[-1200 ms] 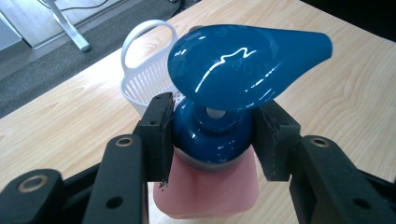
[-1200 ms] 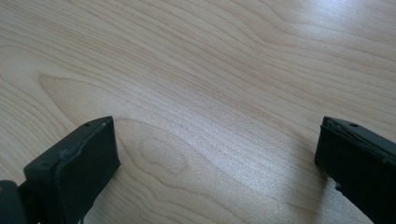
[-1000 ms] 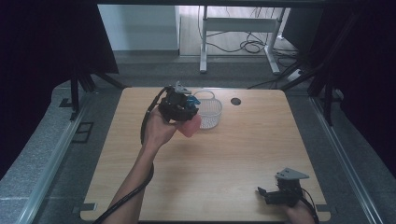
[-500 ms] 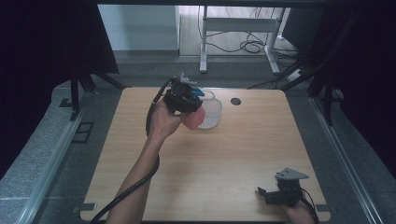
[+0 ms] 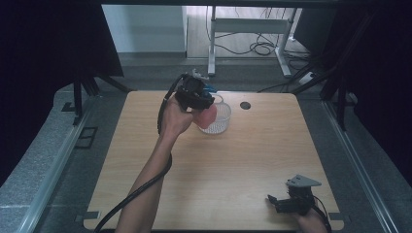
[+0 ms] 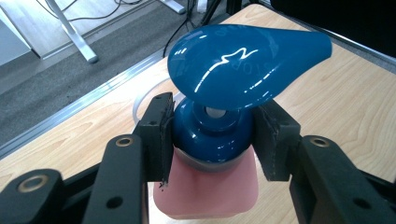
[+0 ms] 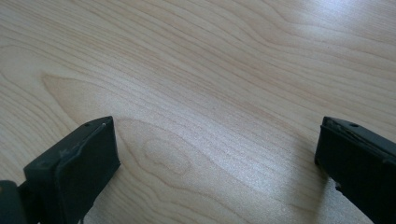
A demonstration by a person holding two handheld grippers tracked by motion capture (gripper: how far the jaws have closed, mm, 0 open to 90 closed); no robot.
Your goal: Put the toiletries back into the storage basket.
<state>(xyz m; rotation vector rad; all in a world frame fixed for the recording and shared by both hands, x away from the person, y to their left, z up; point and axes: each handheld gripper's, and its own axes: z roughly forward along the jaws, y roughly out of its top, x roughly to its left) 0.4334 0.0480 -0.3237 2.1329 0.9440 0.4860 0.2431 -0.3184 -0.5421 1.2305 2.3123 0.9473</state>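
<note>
**Left gripper clamped on pump bottle at the basket**

The left gripper (image 6: 212, 135) was closed on the blue collar of the pink pump bottle (image 6: 205, 191), jaws pressing both sides under the pump head. In the high view the bottle (image 5: 208, 116) hung above the table (image 5: 233, 170), at the clear basket's (image 5: 219, 121) 9 o'clock edge. The right gripper (image 5: 286, 203) sat toward 5 o'clock, jaws wide apart, nothing between them.
</note>
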